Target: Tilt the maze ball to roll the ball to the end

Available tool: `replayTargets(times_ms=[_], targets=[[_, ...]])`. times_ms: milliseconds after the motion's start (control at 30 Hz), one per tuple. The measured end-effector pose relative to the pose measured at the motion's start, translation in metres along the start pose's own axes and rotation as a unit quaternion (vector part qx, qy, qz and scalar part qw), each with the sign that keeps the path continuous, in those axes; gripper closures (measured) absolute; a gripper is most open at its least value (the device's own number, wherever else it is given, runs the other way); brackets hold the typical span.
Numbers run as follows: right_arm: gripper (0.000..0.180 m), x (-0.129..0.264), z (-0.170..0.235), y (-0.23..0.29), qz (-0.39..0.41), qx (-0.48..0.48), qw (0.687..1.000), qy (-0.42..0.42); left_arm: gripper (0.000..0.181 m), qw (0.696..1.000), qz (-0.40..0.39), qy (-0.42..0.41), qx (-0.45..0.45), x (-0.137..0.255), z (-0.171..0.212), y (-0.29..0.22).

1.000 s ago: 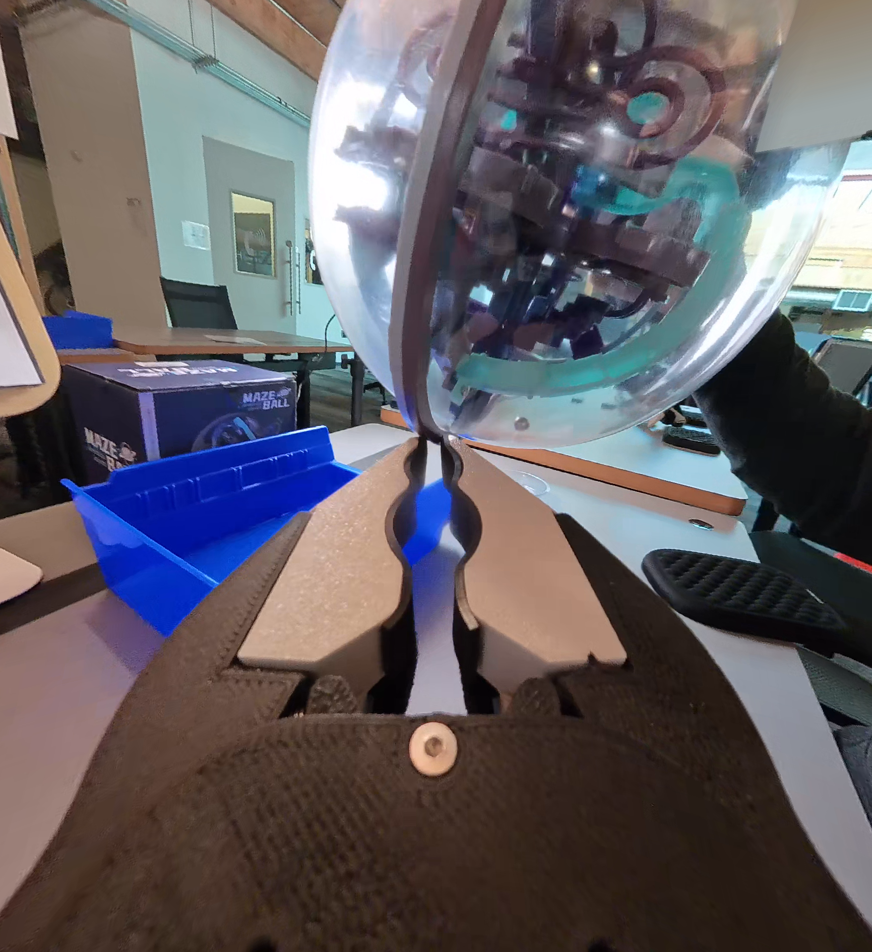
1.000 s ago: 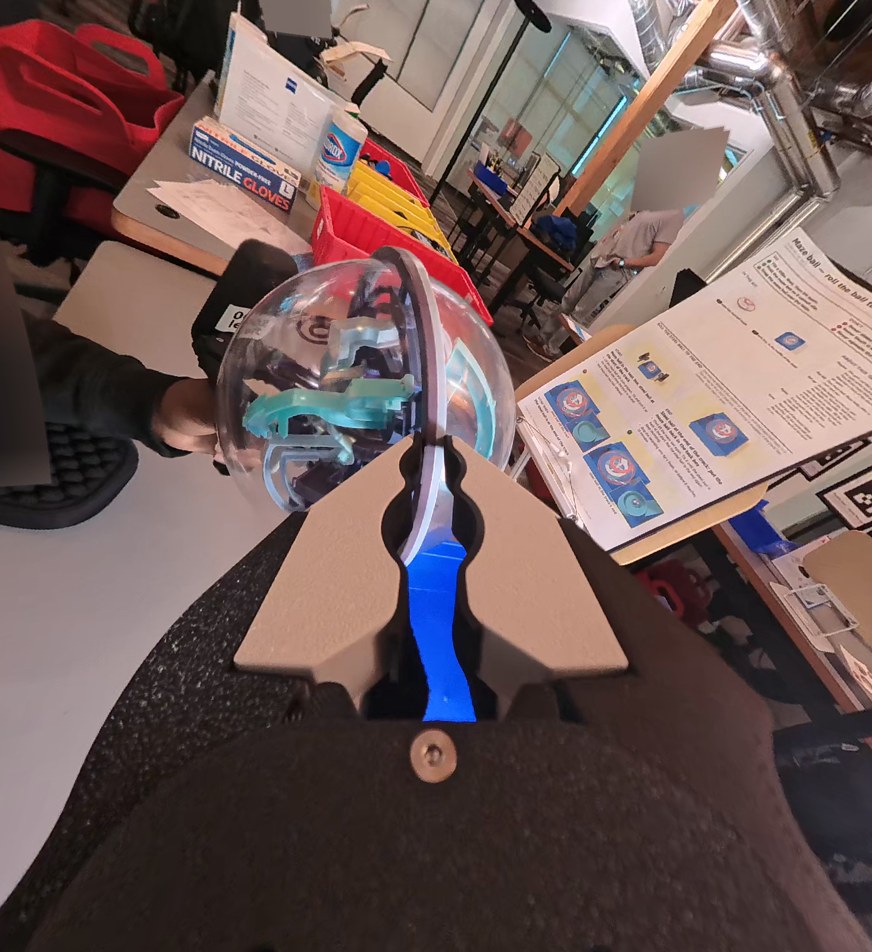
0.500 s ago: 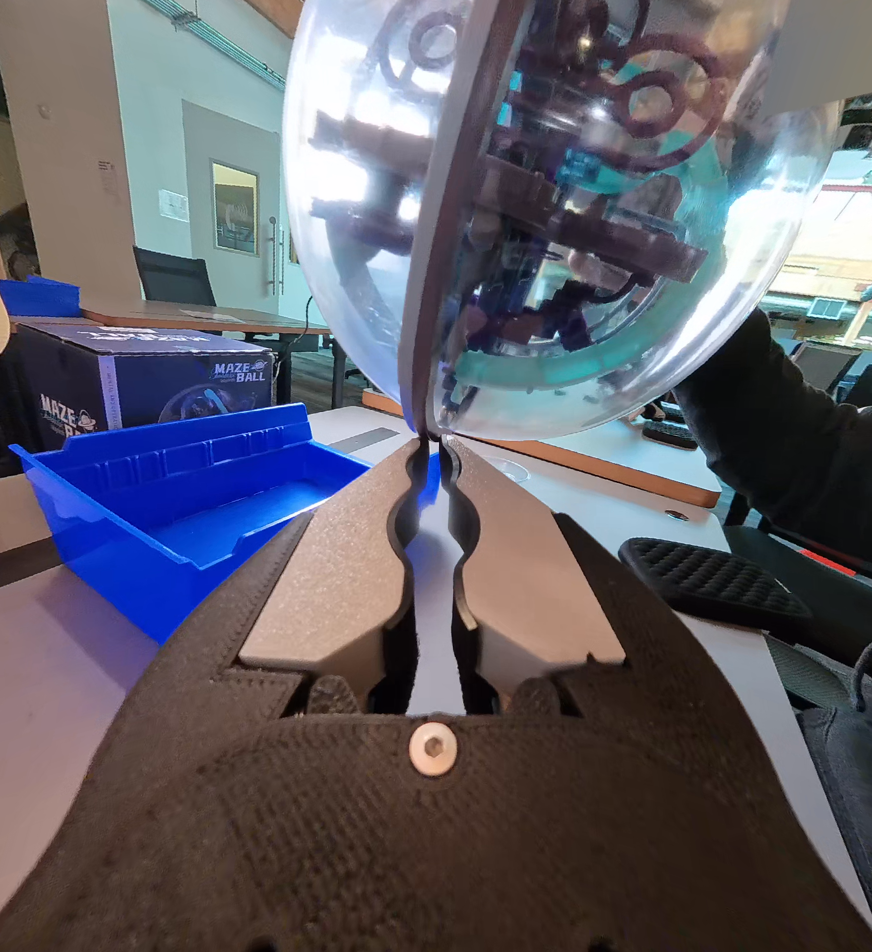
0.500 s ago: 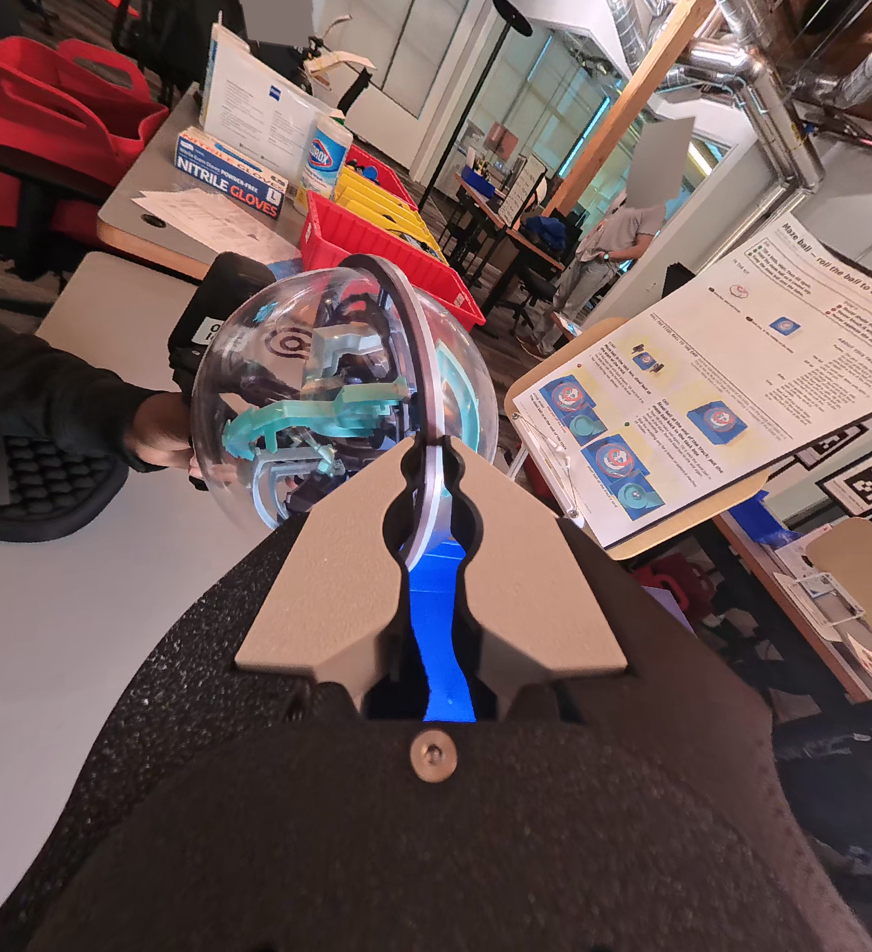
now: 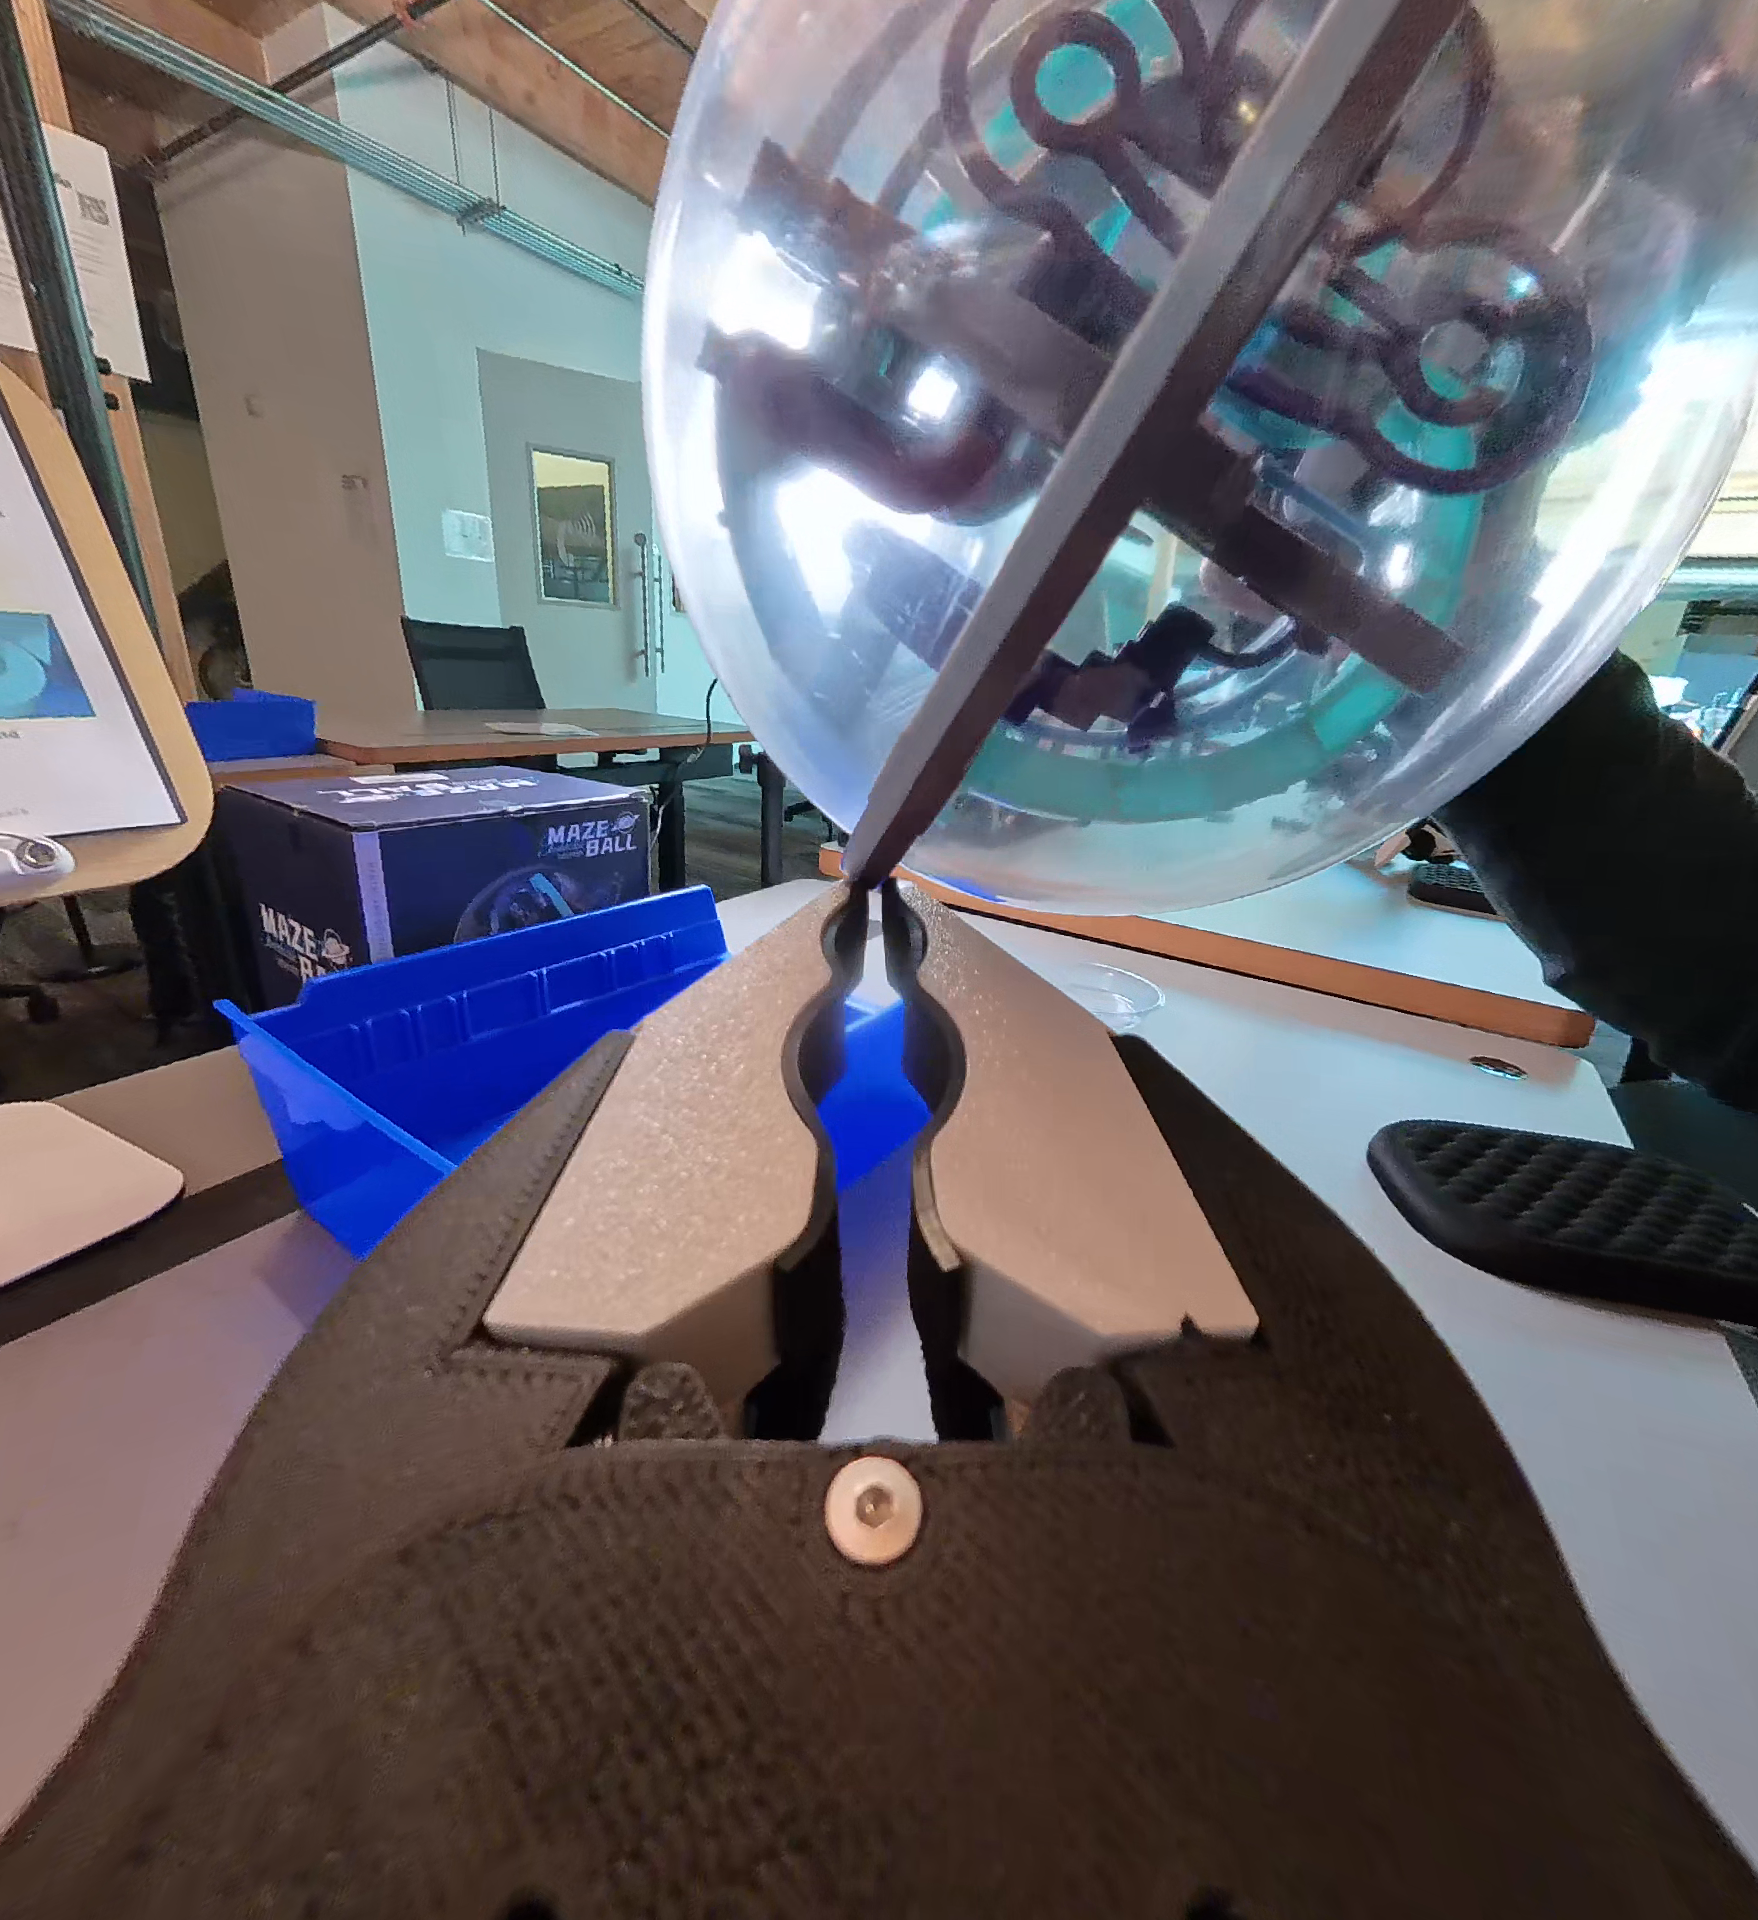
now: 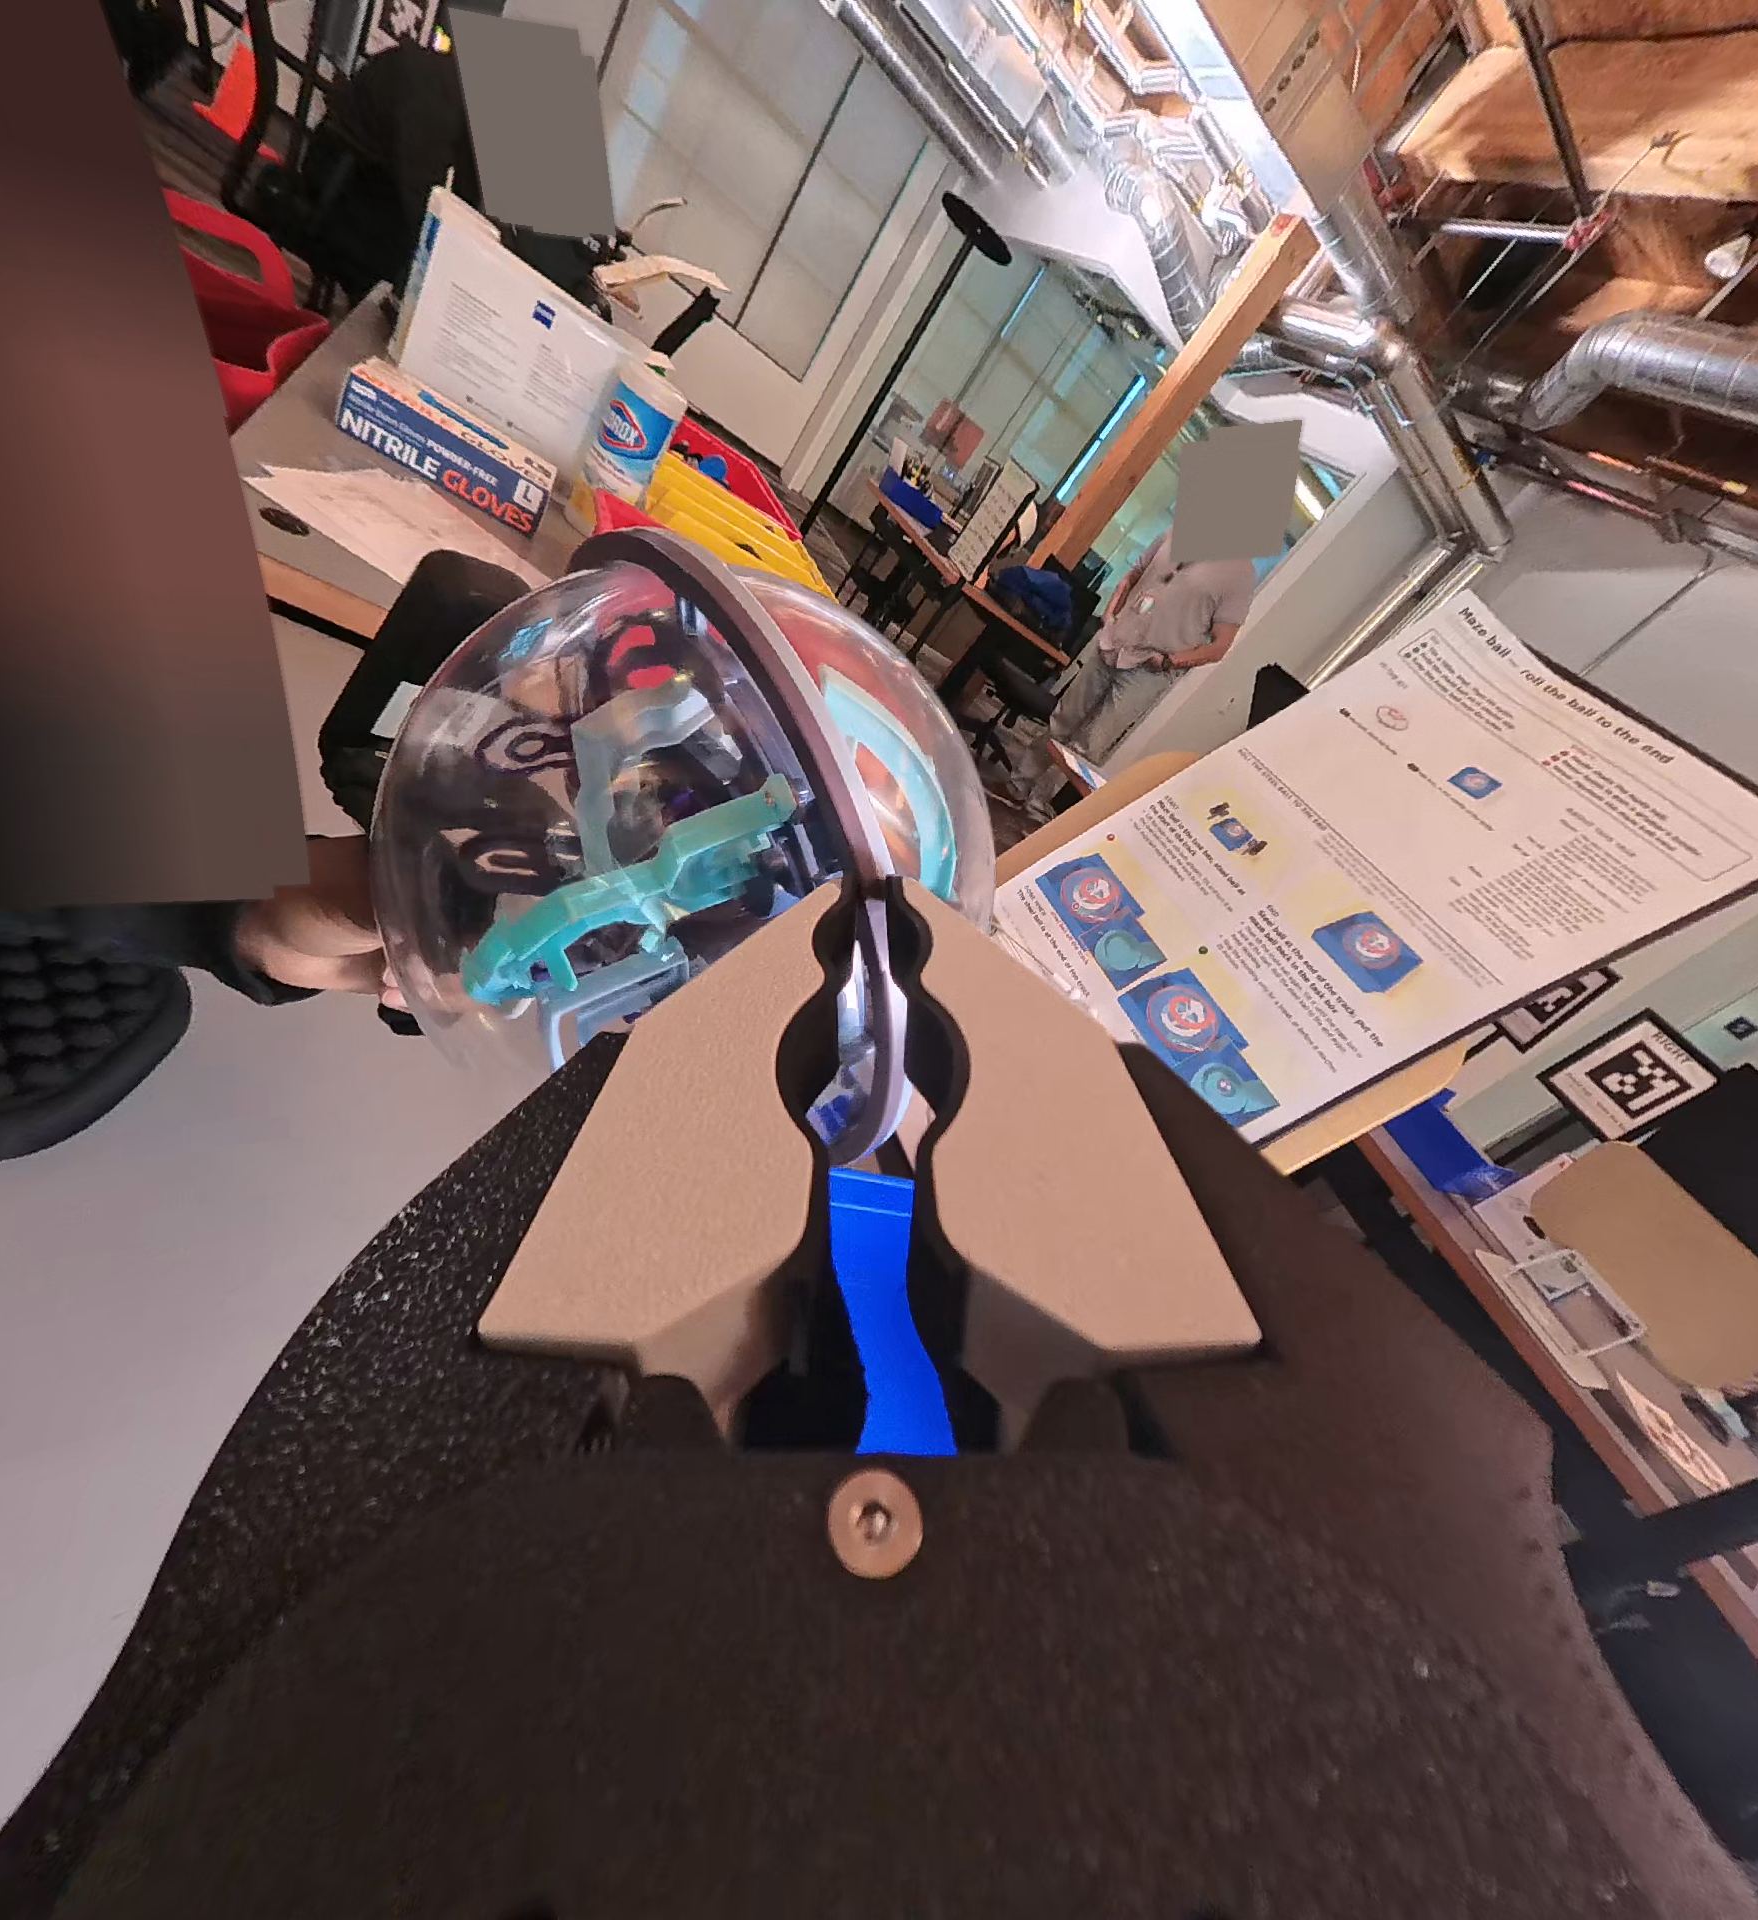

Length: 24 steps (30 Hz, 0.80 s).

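- My left gripper [image 5: 870,894] is pinched shut on the grey seam ring [image 5: 1114,457] of the maze ball [image 5: 1218,436], catching it only at the very fingertips
- My right gripper [image 6: 880,894] is clamped on the same ring [image 6: 802,707] from the opposite side, with the rim seated deeper between the fingers [image 6: 1041,1122]
- The maze ball [image 6: 667,831] is held in the air between the two grippers, above the blue bin [image 5: 501,1029] that sits toward the far edge of the worktop [image 5: 1374,1143]
- In the left wrist view the ring runs on a slant, so I judge I am in the middle of a tilt
- I cannot pick out the small rolling ball among the teal track [image 6: 626,894] and dark track pieces [image 5: 854,436], so I cannot say how far along the run is
- To do this step well I would rotate both wrists together about the line joining the two grips, slowly, so neither pinch is twisted against the other
- The left hold is shallow; I think any pull apart or sudden jerk could let the rim slip out, so I would keep light inward pressure
- I would pause after each small tilt and let the ball settle before tilting further
- Staying over the bin looks sensible in case of a drop
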State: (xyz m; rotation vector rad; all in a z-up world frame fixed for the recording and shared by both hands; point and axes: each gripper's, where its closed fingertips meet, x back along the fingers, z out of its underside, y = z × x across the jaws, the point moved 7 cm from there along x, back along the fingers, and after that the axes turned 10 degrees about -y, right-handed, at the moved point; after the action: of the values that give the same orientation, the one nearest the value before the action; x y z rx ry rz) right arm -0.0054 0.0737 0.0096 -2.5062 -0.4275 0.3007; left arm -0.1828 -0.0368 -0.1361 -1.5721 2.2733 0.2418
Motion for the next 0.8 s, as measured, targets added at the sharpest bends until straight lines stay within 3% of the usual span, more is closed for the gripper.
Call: replayTargets(times_ms=[267, 400, 600, 667, 733, 800], targets=[[0.176, 0.002, 0.008, 0.005, 0.008, -0.013, 1.0, -0.004, 0.178, 1.0, -0.004, 0.003, -0.01, 0.006, -0.001, 0.001], [0.177, 0.009, 0.016, 0.009, 0.017, -0.036, 0.999, -0.006, 0.175, 0.999, 0.03, 0.021, -0.012, 0.01, 0.007, -0.006], [0.177, 0.025, 0.035, 0.019, 0.033, -0.066, 0.997, 0.003, 0.151, 0.992, 0.092, 0.075, -0.029, 0.011, 0.028, -0.022], [0.177, 0.031, 0.041, 0.022, 0.038, -0.077, 0.996, 0.007, 0.153, 0.992, 0.095, 0.081, -0.026, 0.012, 0.031, -0.021], [0.177, 0.035, 0.048, 0.024, 0.039, -0.086, 0.995, 0.013, 0.17, 0.991, 0.094, 0.088, -0.037, 0.013, 0.034, -0.021], [0.177, 0.038, 0.053, 0.025, 0.042, -0.099, 0.994, 0.011, 0.17, 0.988, 0.102, 0.1, -0.052, 0.012, 0.038, -0.024]])
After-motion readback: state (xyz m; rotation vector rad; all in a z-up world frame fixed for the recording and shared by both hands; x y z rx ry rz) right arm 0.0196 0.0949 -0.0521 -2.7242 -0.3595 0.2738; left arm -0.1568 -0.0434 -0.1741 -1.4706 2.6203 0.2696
